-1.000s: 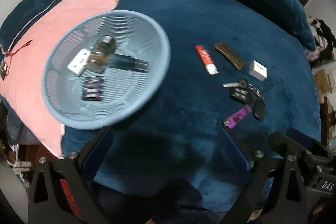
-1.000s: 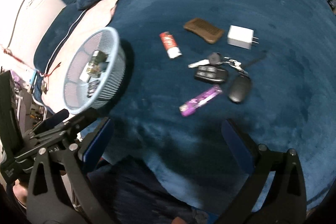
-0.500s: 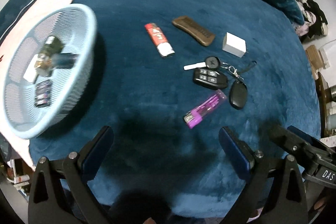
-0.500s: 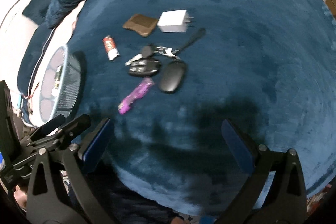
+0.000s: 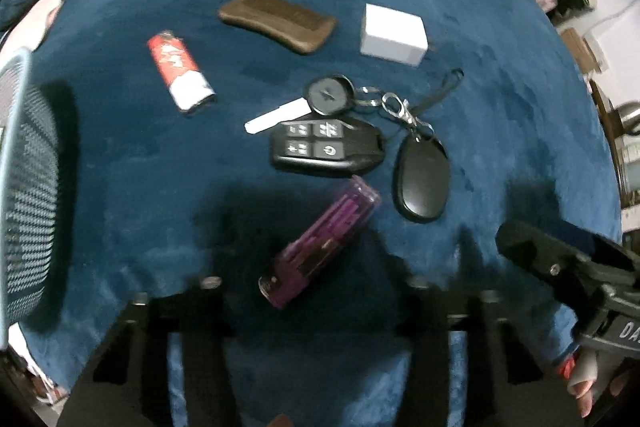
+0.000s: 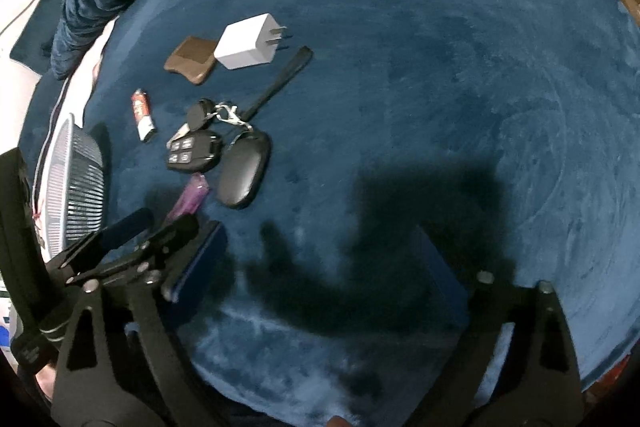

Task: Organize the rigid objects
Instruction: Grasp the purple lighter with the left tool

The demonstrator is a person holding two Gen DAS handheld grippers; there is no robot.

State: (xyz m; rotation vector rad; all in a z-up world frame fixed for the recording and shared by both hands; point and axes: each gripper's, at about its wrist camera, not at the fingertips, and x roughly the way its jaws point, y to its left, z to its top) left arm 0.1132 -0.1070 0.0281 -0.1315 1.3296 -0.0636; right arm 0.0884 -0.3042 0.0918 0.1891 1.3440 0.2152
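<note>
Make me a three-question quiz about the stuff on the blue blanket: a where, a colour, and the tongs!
1. Where is the purple lighter? A in the basket; B on the blue blanket, beside the black key fob; C on the comb.
2. What colour is the other lighter? A green; B yellow; C red and white.
3. How are the right tongs? A open, empty; B shut on the keys; C shut on the charger.
B, it lies on the blanket by the fob; C, red body, white end; A, fingers apart, nothing between.
</note>
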